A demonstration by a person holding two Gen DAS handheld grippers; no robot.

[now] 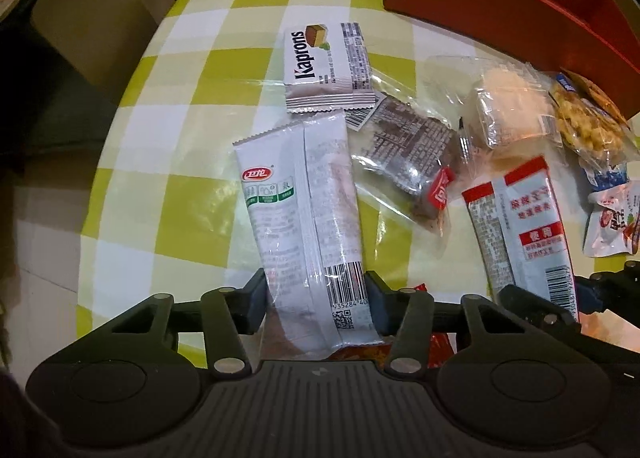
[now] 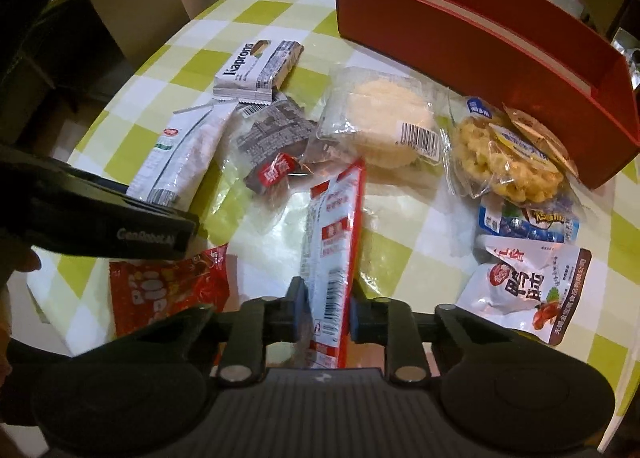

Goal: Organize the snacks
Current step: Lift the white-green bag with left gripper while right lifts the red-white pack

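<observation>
My left gripper (image 1: 316, 298) is shut on the barcode end of a long white snack packet (image 1: 304, 210) that stretches away over the checked table. My right gripper (image 2: 326, 312) is shut on the end of a long red-and-white packet (image 2: 334, 238); that packet (image 1: 524, 230) also shows at the right of the left wrist view. The white packet (image 2: 180, 154) shows at the left of the right wrist view, under the left gripper's black body (image 2: 100, 218). An open red box (image 2: 480, 46) stands at the back right, nothing visible inside.
Loose snacks lie on the green-and-white checked cloth (image 2: 208, 62): a Kaprons wafer (image 1: 324, 66), a dark clear-wrapped bar (image 1: 408, 154), a pale round cake (image 2: 384, 122), a yellow puffed snack (image 2: 508, 154), a blue packet (image 2: 528, 222), a white pouch (image 2: 524, 290), a red bag (image 2: 168, 290). Table edge curves at left.
</observation>
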